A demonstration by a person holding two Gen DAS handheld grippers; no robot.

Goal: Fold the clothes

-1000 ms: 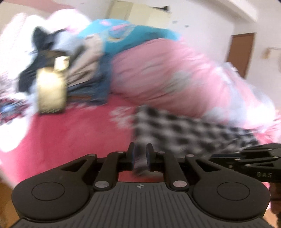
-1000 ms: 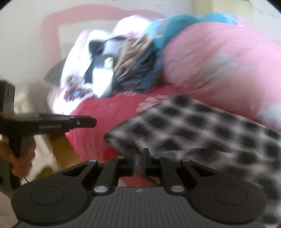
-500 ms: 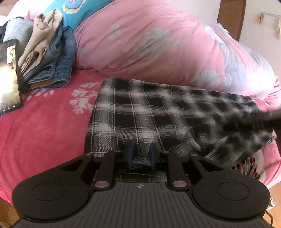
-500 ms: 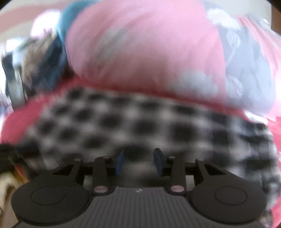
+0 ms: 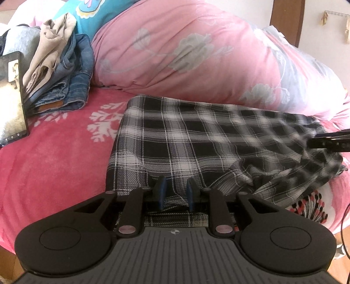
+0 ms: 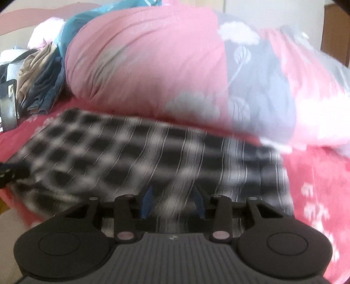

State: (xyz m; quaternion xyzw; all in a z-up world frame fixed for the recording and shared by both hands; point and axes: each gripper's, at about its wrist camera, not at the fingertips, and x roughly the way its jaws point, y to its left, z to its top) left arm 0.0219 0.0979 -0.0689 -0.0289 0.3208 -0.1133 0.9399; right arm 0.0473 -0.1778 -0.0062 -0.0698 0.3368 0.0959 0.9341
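Note:
A black-and-white plaid garment lies spread flat on the red bed sheet, its right end bunched. My left gripper sits at the garment's near edge. A wrinkled fold of the plaid fills the narrow gap between its blue pads, which look pinched on it. In the right wrist view the same plaid garment is blurred. My right gripper is over its near edge with its jaws opening. The cloth lies under and between the wide-apart pads, which do not press on it. The right gripper's side shows at the edge of the left wrist view.
A big pink flowered duvet is heaped just behind the garment. At the back left stands a stack of folded jeans and beige clothes, with a phone propped in front. A wooden door is at the far right.
Both grippers carried the plaid garment down and it now lies flat on the bed. The right gripper's jaws have spread and let the cloth go while it swept right. The left has held still lately.

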